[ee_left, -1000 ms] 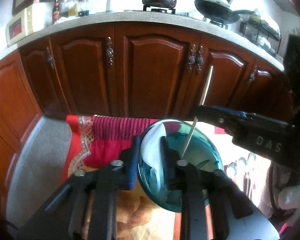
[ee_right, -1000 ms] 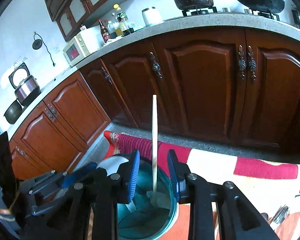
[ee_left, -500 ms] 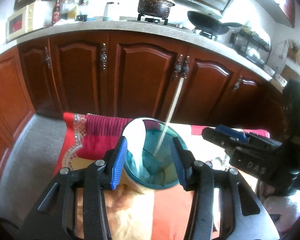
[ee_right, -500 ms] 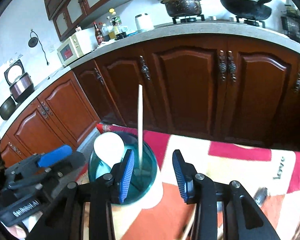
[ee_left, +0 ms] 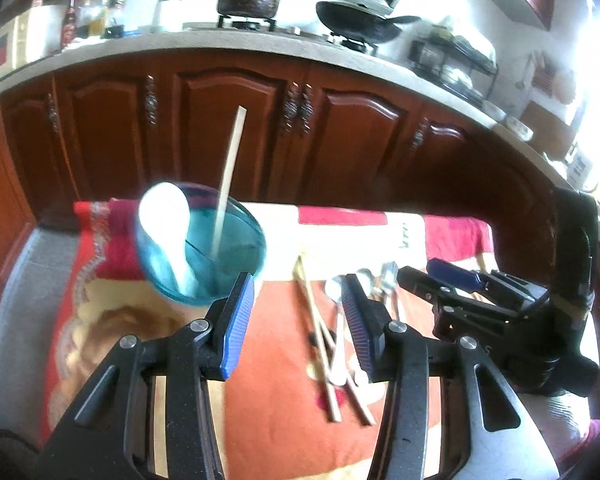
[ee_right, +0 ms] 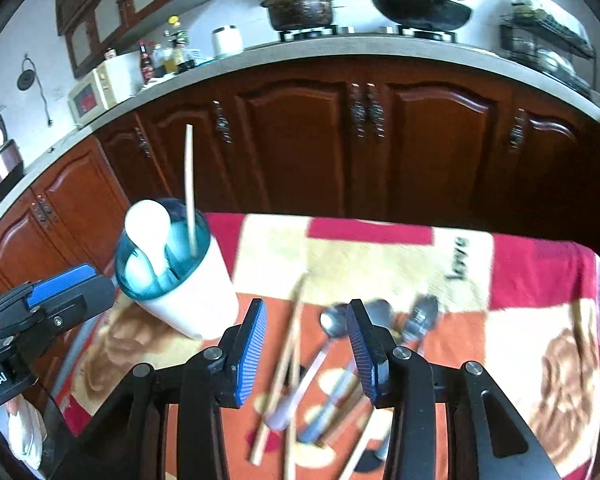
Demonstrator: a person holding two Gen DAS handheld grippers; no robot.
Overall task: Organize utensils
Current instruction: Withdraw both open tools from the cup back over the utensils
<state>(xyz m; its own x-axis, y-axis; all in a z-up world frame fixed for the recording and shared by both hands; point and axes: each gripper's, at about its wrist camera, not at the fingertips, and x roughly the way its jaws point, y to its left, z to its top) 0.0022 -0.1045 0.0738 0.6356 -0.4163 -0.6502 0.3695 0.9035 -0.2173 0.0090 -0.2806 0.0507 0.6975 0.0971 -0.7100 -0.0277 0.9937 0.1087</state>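
Both grippers are hovering with fingers spread and empty, the right gripper (ee_right: 306,344) still widening above the loose utensils (ee_right: 320,376) lying jumbled on the patterned cloth of the table (ee_right: 540,280). The left gripper (ee_left: 298,322) is hanging just right of the teal-lined cup (ee_left: 200,248), which is holding a white spoon (ee_left: 166,216) and one chopstick (ee_left: 228,176) near the table's far left edge. Bare cloth is lying open to the right of the pile.

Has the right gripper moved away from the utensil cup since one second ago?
Yes. The right gripper has moved rightward from the cup, now over the chopsticks on the cloth.
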